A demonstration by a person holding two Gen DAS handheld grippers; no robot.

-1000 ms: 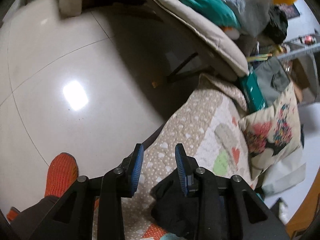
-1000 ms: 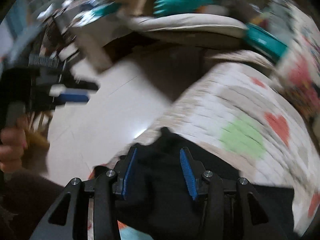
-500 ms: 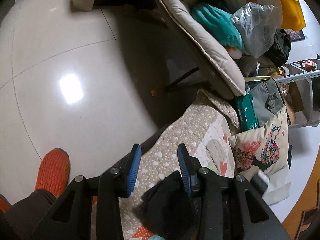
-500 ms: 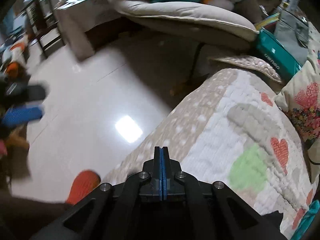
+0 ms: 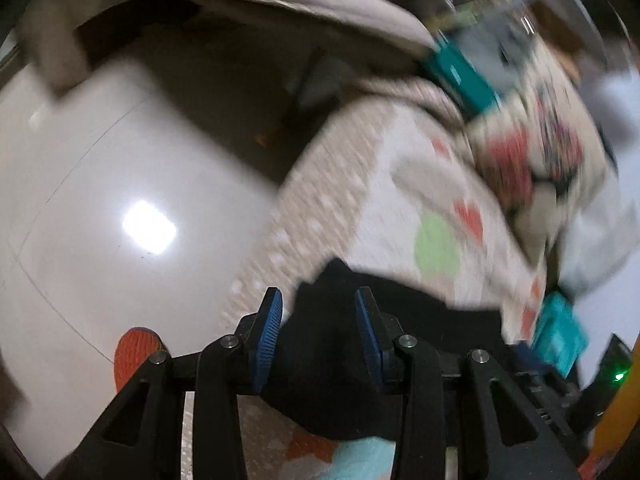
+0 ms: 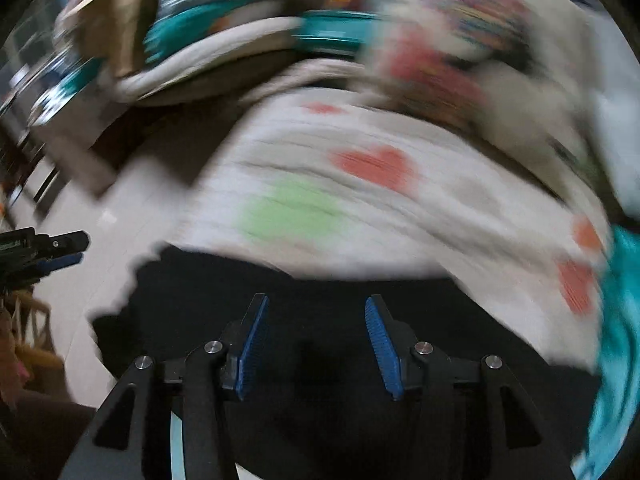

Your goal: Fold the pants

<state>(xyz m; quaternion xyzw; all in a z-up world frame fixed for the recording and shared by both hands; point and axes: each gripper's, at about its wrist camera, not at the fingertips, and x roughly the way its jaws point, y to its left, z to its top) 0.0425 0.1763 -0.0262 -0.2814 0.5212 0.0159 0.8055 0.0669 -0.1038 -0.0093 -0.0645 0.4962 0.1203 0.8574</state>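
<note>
Ahead and right of the claw lay a cream quilt (image 5: 404,184) with red hearts and a green patch. A floral cushion (image 5: 536,160) sat beyond it. Left spread glossy pale floor tiles (image 5: 100,168); an orange slipper (image 5: 134,354) showed at lower left.

Both views are dimly lit from overhead, and a bright rectangular glare patch is reflected on the glossy floor (image 5: 100,184) at the left of the left wrist view. Heavy motion blur is seen throughout, strongest across the quilt (image 6: 360,184) in the right wrist view, while the gripper frames at the bottom are kept sharp. Fisheye bending and dark vignetting are seen at the corners, and the black pants (image 6: 320,292) are rendered without detail.
</note>
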